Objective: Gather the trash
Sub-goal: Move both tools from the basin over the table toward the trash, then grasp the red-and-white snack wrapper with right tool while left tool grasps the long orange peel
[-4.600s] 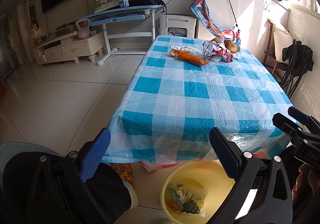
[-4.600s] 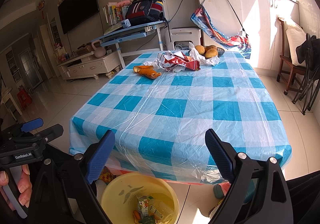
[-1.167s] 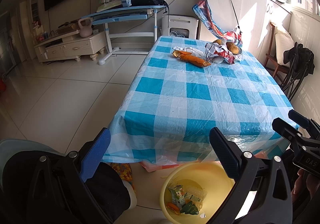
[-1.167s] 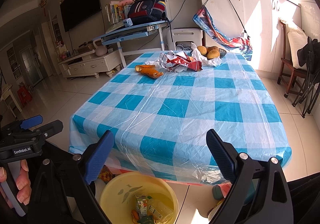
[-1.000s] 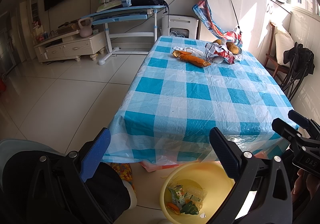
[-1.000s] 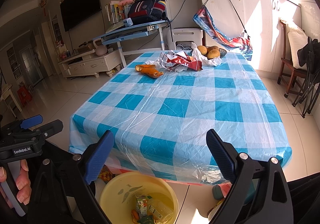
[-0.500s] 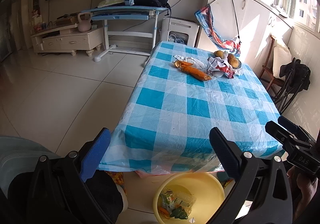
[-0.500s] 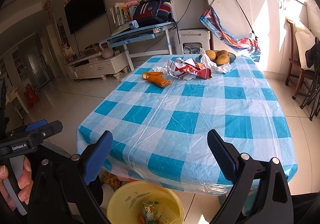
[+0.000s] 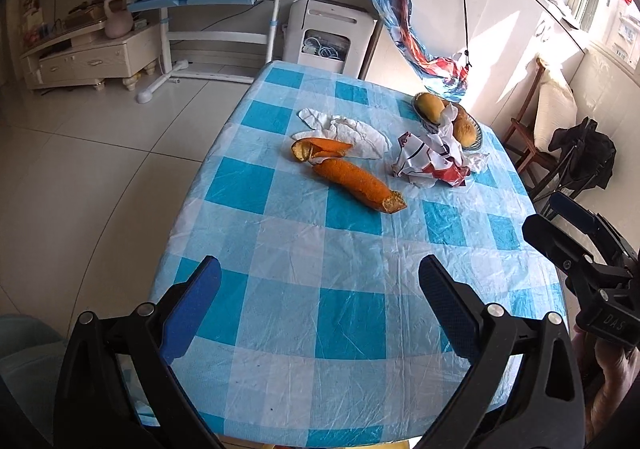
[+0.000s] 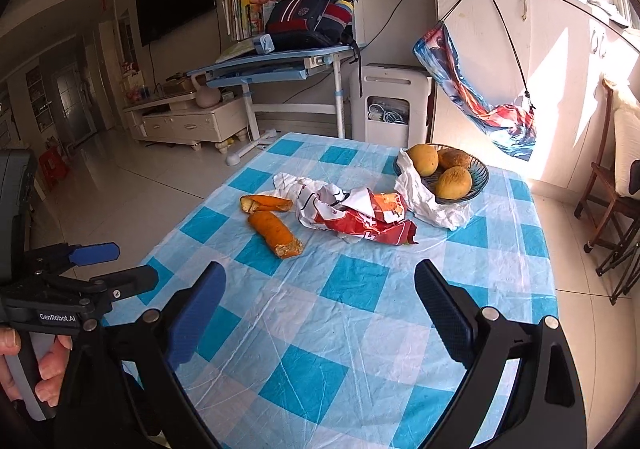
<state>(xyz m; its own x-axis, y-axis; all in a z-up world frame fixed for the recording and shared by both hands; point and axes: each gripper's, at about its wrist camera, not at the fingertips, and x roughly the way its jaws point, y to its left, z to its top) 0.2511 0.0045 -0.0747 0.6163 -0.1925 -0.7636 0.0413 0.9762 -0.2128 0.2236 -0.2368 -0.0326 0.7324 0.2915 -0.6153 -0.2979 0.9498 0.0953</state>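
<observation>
While both grippers are hanging over the near end of the checked table (image 9: 280, 313), we are holding the left gripper (image 9: 316, 289) with its jaws spread wide and nothing between them. We are keeping the right gripper (image 10: 318, 285) just as wide, and it too is gripping nothing. In the right wrist view the left gripper (image 10: 100, 265) is showing off to the left of the right jaws, with a hand (image 10: 36, 369) wrapped around its handle.

Ahead of the left jaws, well apart from the fingertips, an orange peel (image 9: 358, 185) is lying on the cloth, slanting toward the right finger's side. A second curled peel (image 9: 316, 148) is lying just behind it, partly resting on a crumpled white tissue (image 9: 352, 131). To the right of these, ahead of the right gripper's jaws, a crumpled red and white wrapper (image 10: 356, 215) is sitting near the peels. Farther still, beyond the wrapper, a white plastic bag (image 10: 430, 201) is draping against a dark bowl (image 10: 478, 173) that is holding three yellow fruits (image 10: 452, 177).
</observation>
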